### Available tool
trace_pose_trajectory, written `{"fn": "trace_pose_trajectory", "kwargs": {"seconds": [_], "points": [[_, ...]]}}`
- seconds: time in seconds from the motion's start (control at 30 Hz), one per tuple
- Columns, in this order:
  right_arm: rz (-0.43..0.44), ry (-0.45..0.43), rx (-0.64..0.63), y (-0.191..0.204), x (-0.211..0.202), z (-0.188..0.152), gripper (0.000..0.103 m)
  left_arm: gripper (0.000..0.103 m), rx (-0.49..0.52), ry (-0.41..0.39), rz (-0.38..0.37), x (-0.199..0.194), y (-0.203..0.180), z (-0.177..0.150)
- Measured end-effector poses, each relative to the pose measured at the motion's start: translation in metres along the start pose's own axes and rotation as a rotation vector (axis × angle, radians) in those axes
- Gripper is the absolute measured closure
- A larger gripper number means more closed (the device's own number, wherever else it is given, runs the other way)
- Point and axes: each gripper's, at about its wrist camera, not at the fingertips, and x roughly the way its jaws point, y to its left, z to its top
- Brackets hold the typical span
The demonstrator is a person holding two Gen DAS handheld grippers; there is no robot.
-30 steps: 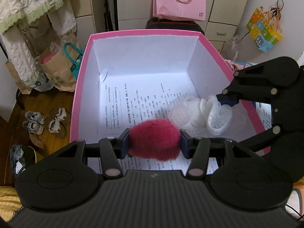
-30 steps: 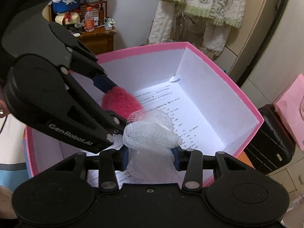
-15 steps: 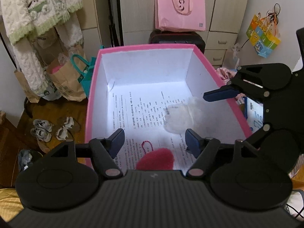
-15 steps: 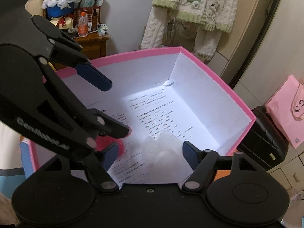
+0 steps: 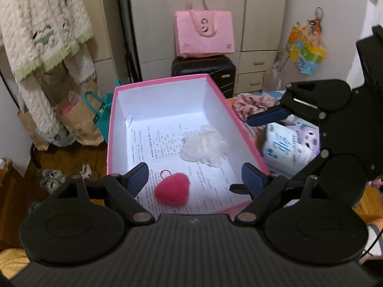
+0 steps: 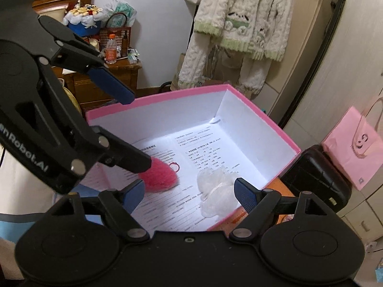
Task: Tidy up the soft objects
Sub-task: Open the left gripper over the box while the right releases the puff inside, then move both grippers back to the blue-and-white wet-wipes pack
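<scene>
1. A second ago my left gripper (image 5: 195, 179) was clenched on the red fuzzy heart (image 5: 171, 189); now its jaws stand wide apart with nothing between them, and the heart lies on the floor of the pink box (image 5: 216, 88), close to the near wall.
2. My right gripper (image 6: 189, 191) held the white mesh puff (image 6: 216, 186) a second ago. It too is released now, fingers spread, and the puff rests on the box floor towards the right wall, further in than the heart in the left wrist view.
3. Both grippers have pulled back and up since half a second ago: the whole box shows smaller in each view, and the left gripper hangs above the near rim.
4. The heart is woolly, felt-like, deep pink-red, with a small looped cord (image 5: 165, 172) at its top lying flat on the paper.
5. The puff is a loose, crumpled bundle of translucent netting, apart from the heart.
6. The box is rigid card, pink outside and white inside, straight-walled; printed sheets of paper (image 5: 162, 143) line its bottom.
7. Beyond the far wall stands a black hard-shell suitcase (image 5: 203, 68) with a glossy pink paper bag (image 5: 204, 32) on top.
</scene>
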Motion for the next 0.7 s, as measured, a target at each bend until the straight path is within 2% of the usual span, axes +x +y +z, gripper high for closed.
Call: {"fn": "trace_pose_trajectory", "kwargs": {"seconds": [0.23, 0.33, 0.7], "points": [[-0.031, -0.019, -0.024, 0.017, -0.036, -0.009, 0.017, 0.017, 0.003, -0.019, -0.031, -0.030, -0.019, -0.007], [-0.049, -0.035, -0.032, 0.023, -0.051, -0.017, 0.017, 0.013, -0.011, -0.033, -0.034, -0.040, -0.026, -0.012], [-0.087, -0.156, 0.028, 0.020, -0.137, -0.072, 0.016, 0.010, 0.028, -0.060, -0.067, -0.062, -0.072, -0.030]]}}
